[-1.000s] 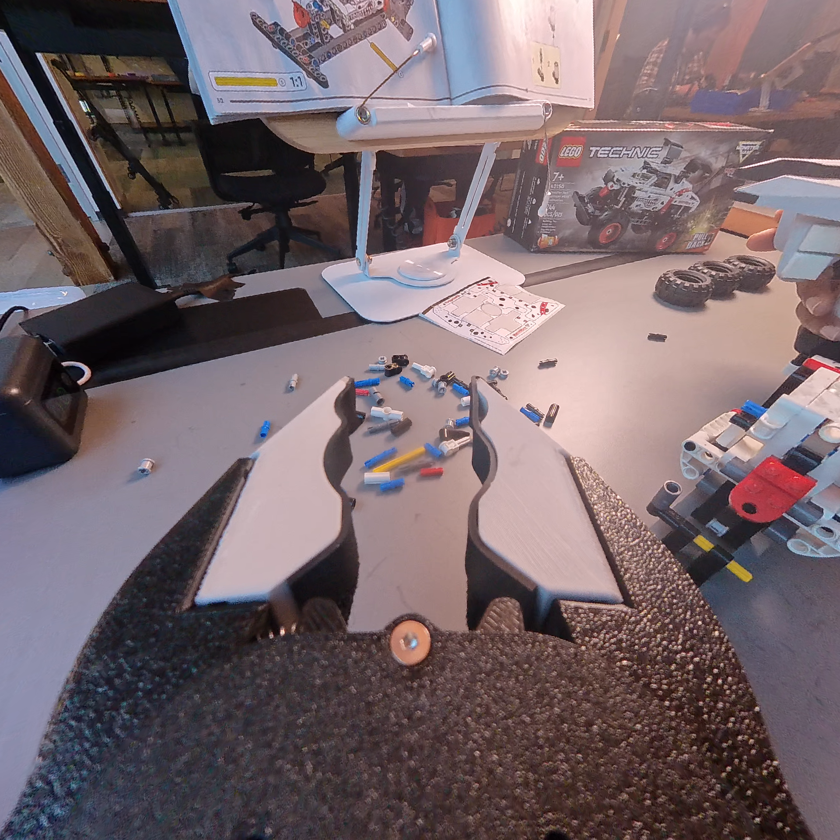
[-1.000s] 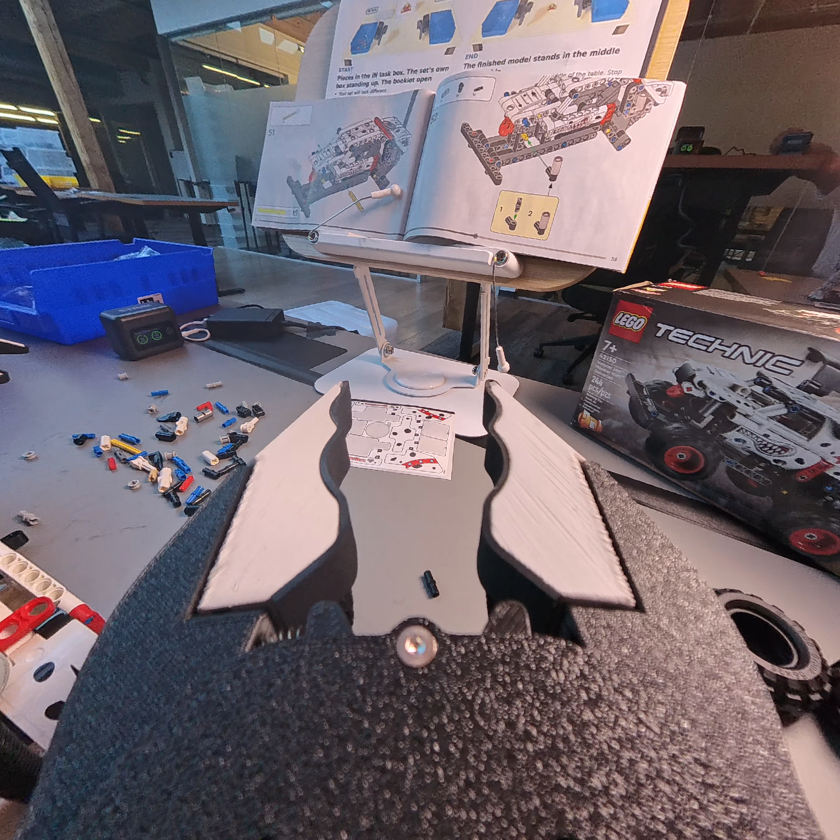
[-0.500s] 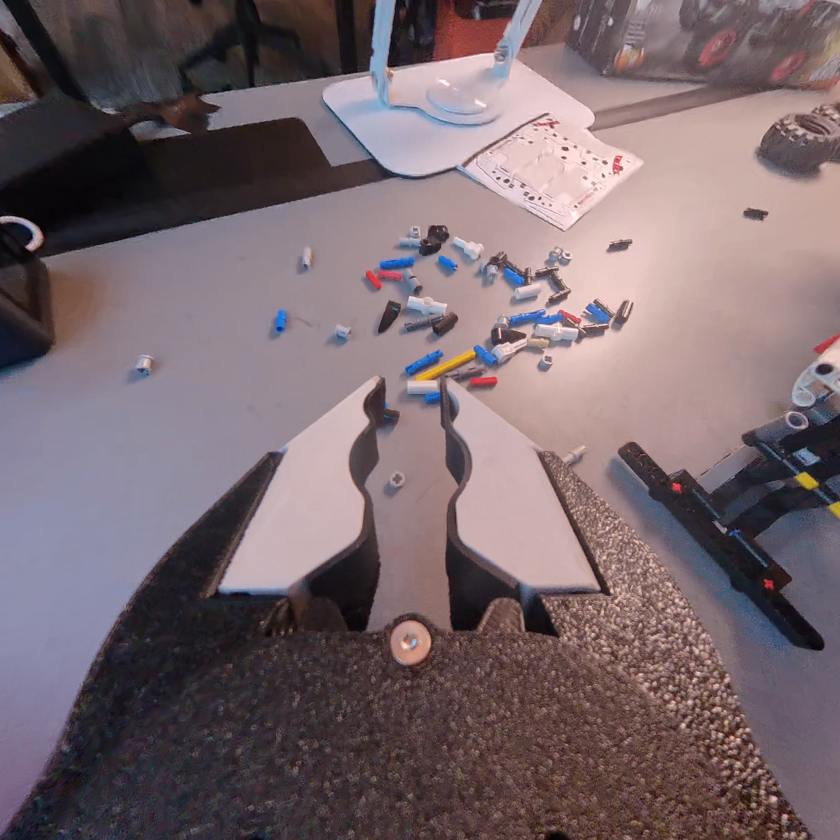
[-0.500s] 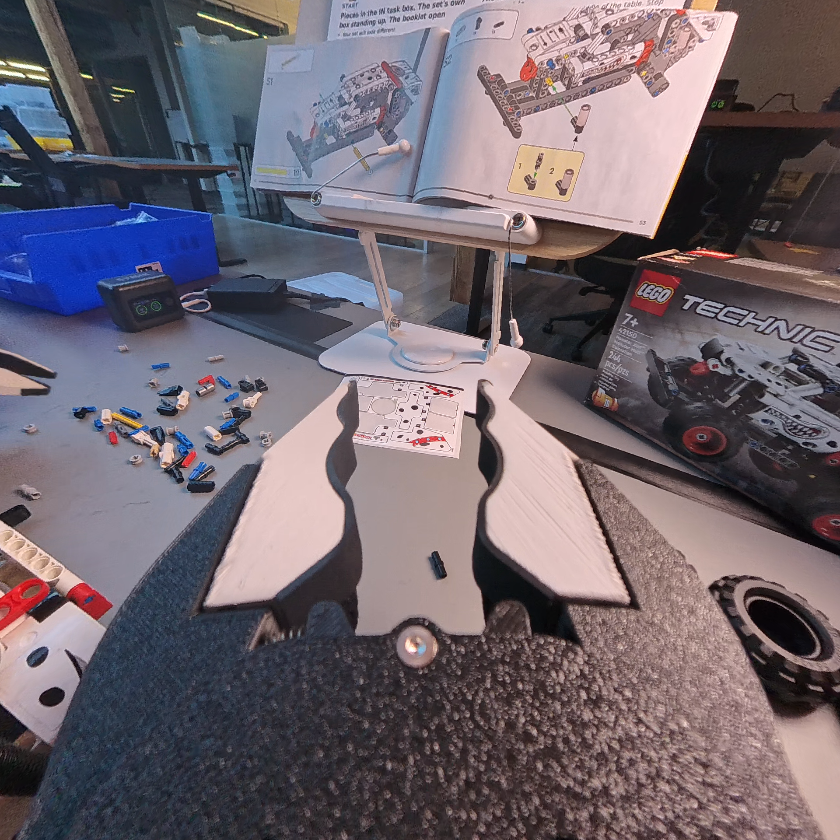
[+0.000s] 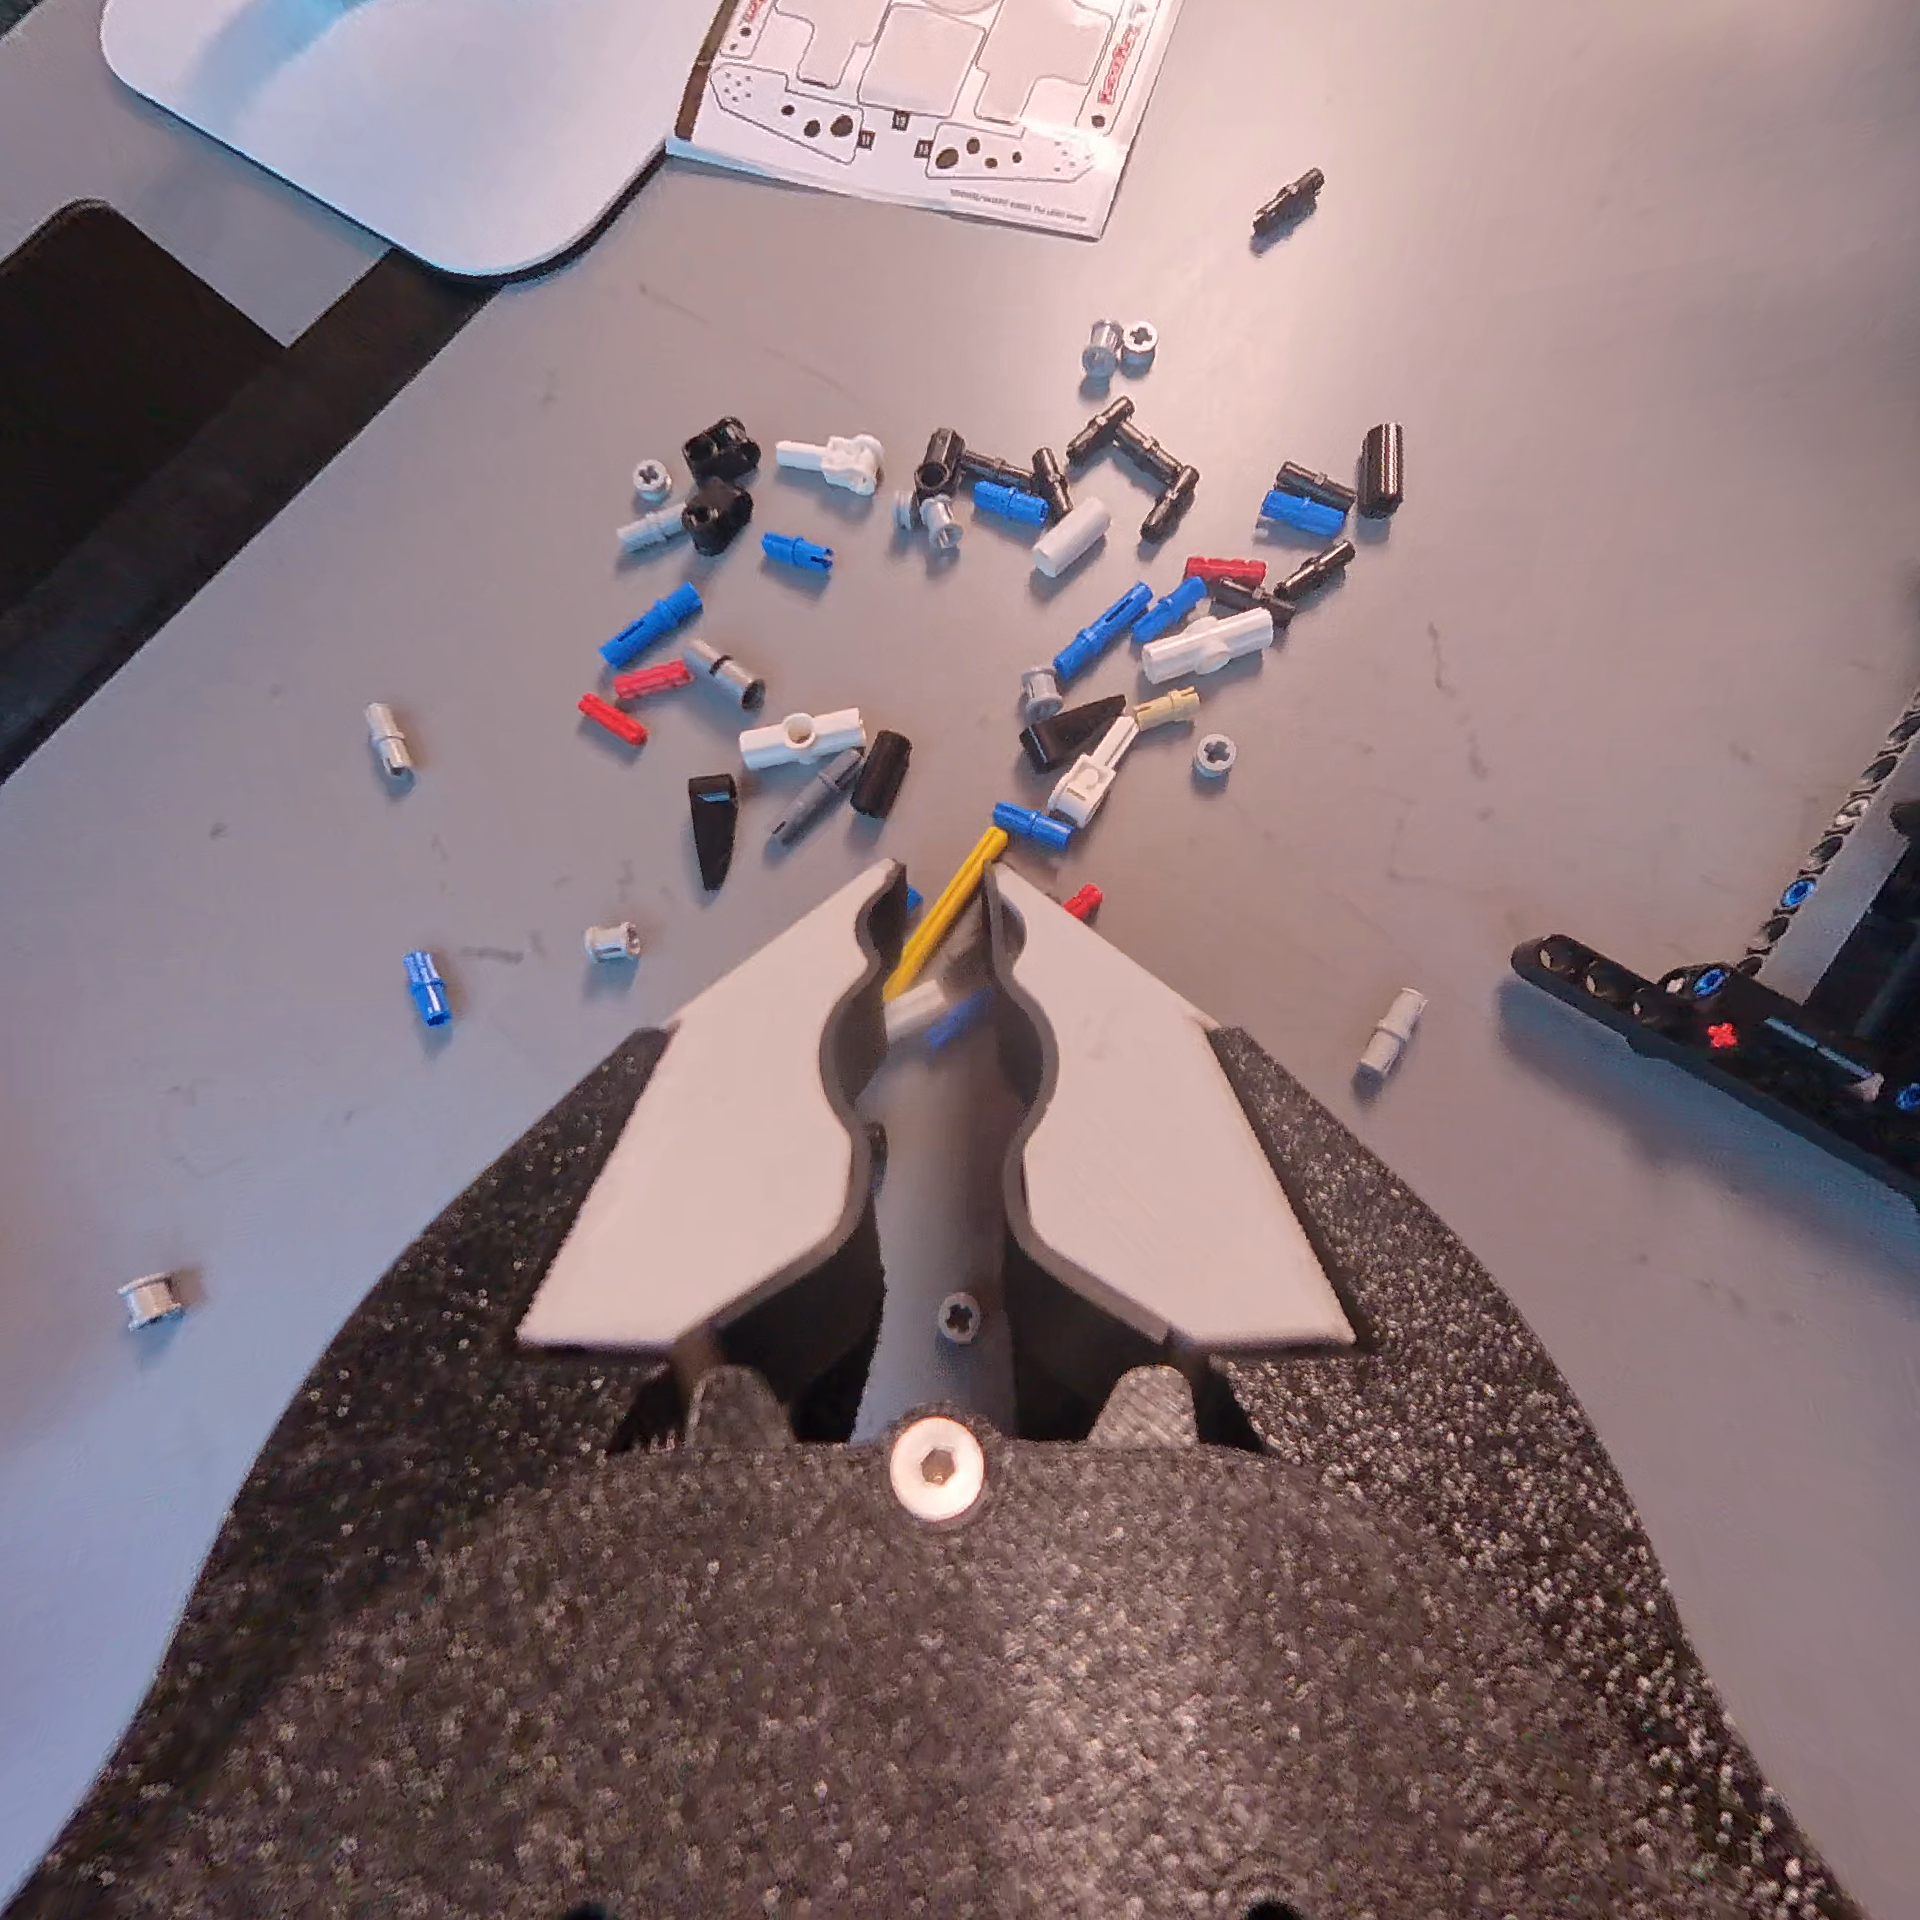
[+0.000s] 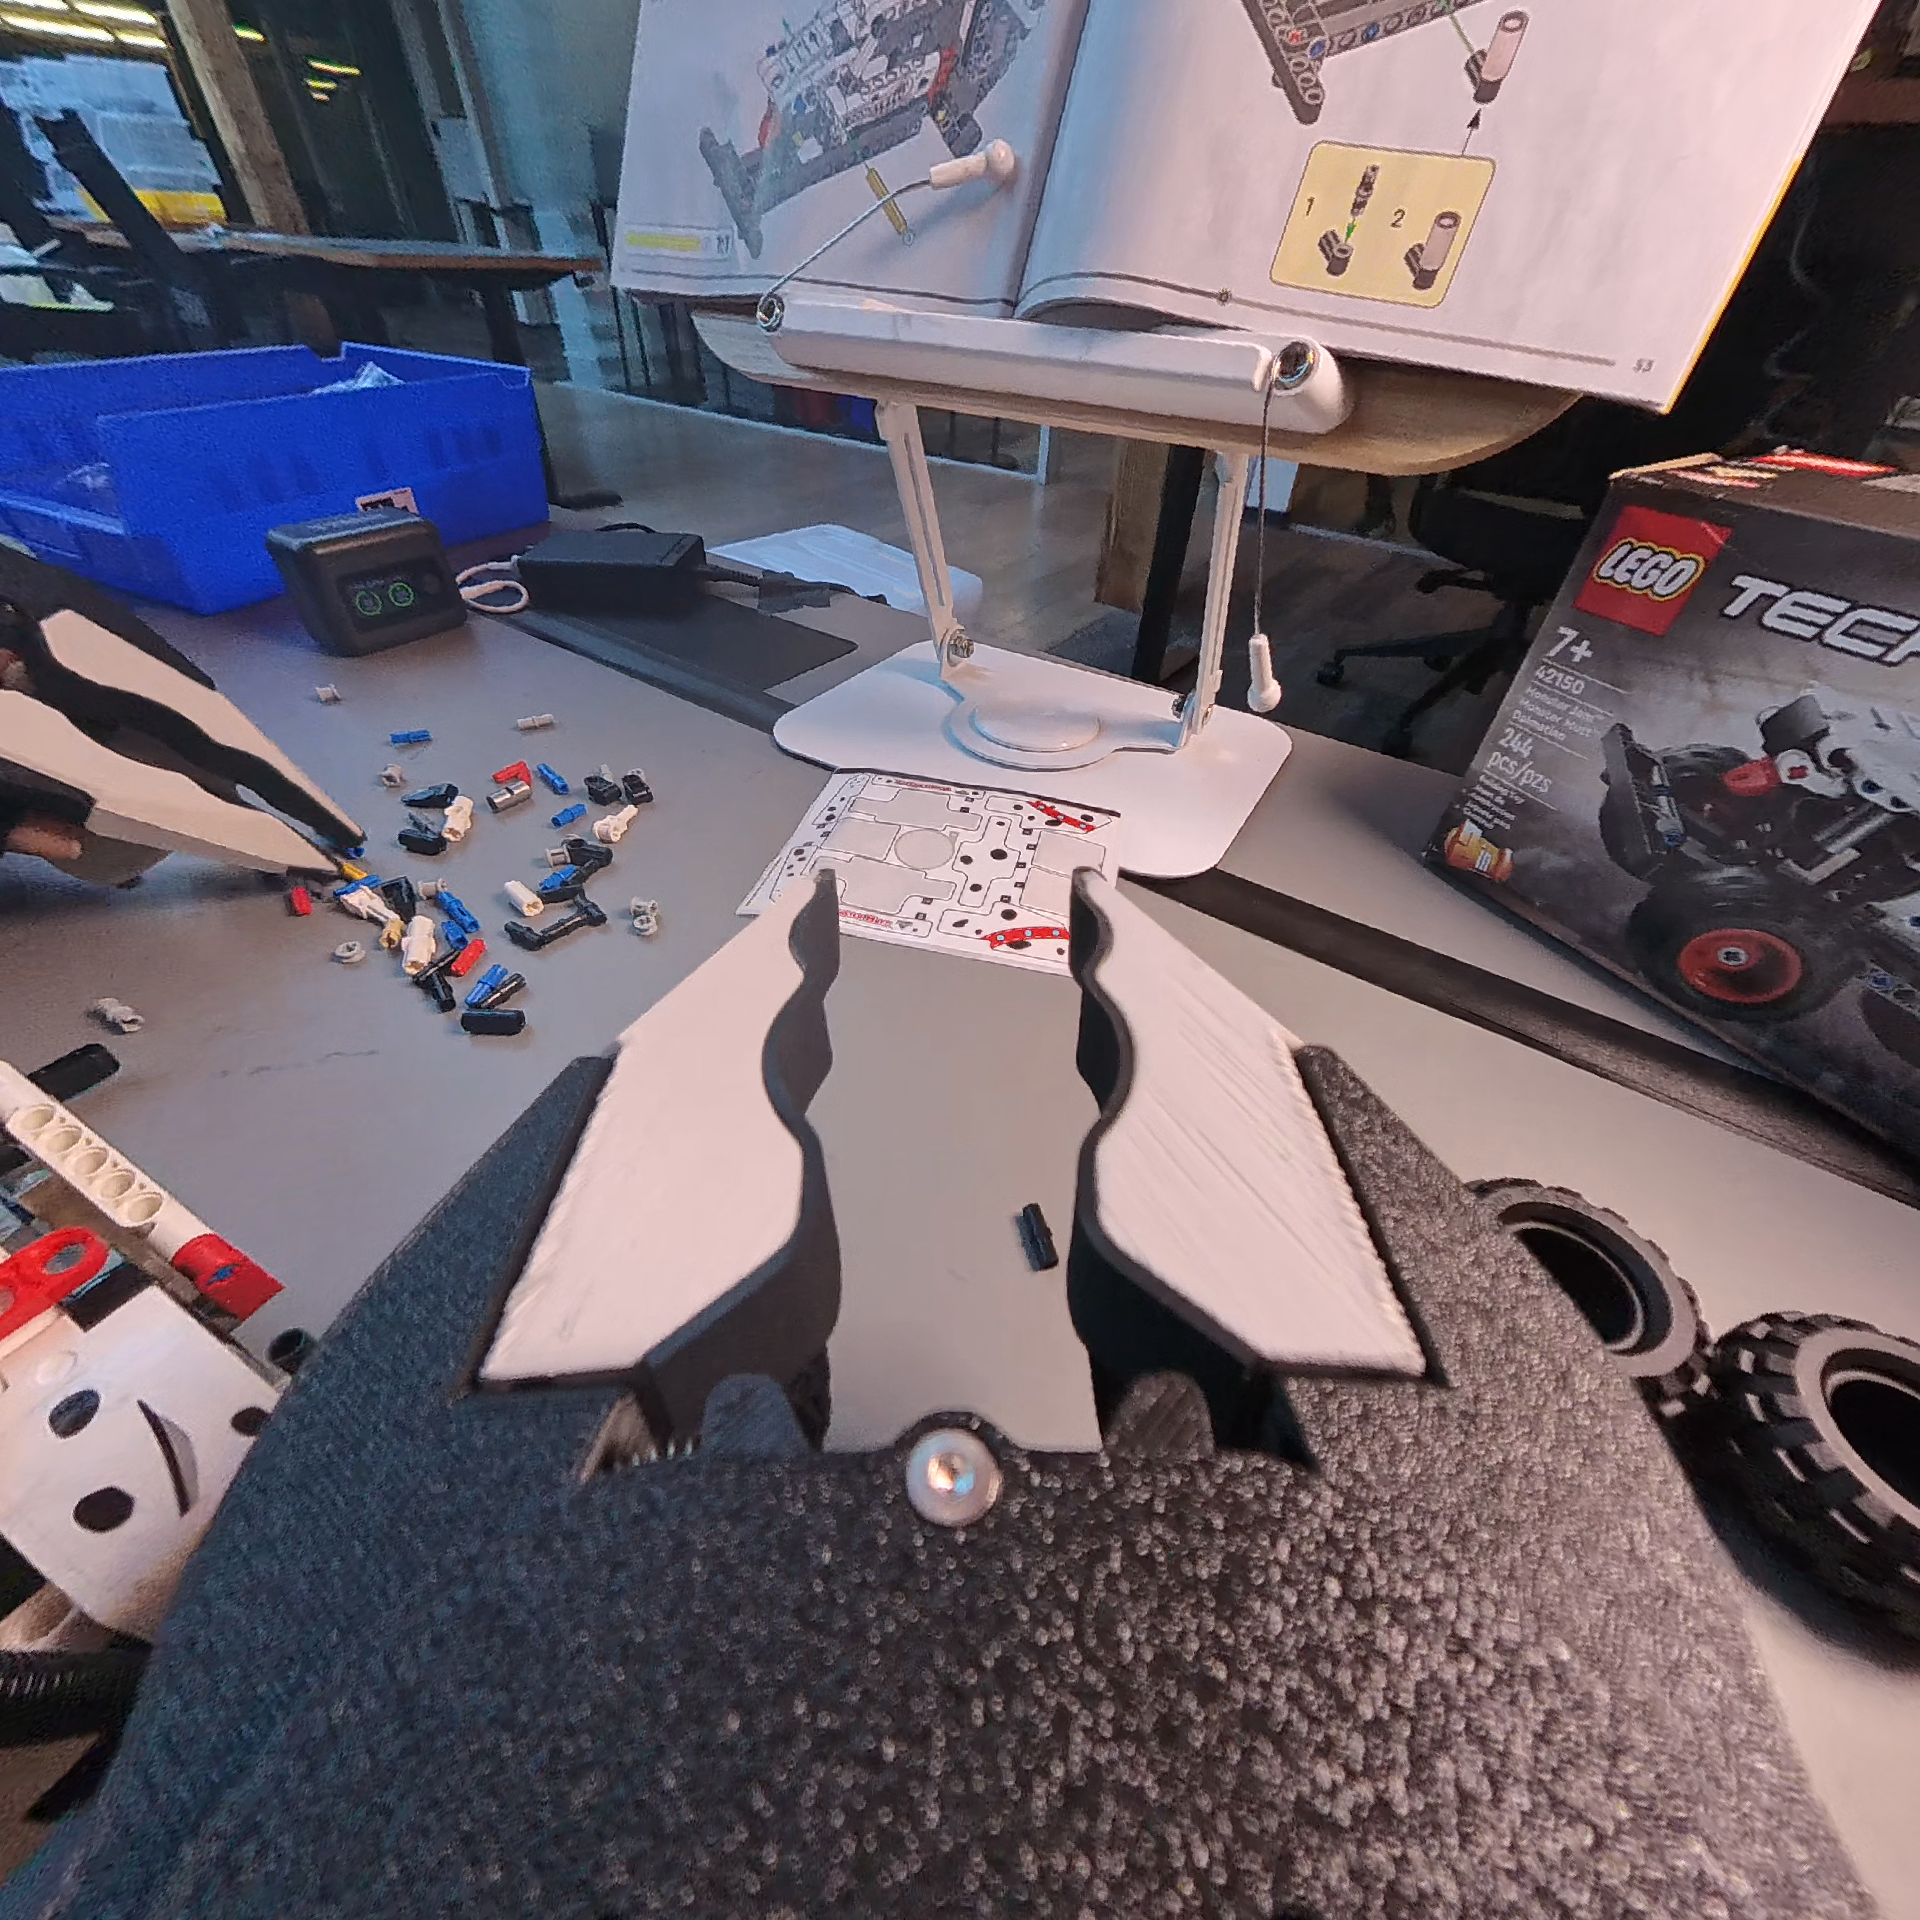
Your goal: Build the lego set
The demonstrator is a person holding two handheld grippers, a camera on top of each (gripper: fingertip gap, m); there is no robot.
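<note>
My left gripper [image 5: 943, 885] is low over a pile of small loose Lego pins and connectors [image 5: 1039, 582] on the grey table. Its jaws are narrowed but still apart, and they straddle a yellow axle [image 5: 951, 899], a small white piece [image 5: 920, 1010] and a blue pin. It also shows in the right wrist view [image 6: 338, 847] at the pile's left edge. My right gripper [image 6: 951, 883] is open and empty above the table, and a black pin [image 6: 1035, 1236] lies between its fingers. The part-built white truck [image 6: 94, 1403] is at the lower left, and its black beam [image 5: 1714, 1029] shows in the left wrist view.
A sticker sheet [image 6: 935, 873] lies before the white book stand's base [image 6: 1226, 769], which holds the open instruction booklet [image 6: 1195, 135]. The set's box [image 6: 1714, 831] and two tyres [image 6: 1818, 1444] are on the right. A blue bin [image 6: 260, 457] and a black charger [image 6: 364, 582] are at the back left. The left gripper's tips are roughly 30 cm from the right gripper's.
My left gripper has moved forward and down into the pile, and its jaws have narrowed around the yellow axle and white piece. My right gripper has drifted slightly and stays open.
</note>
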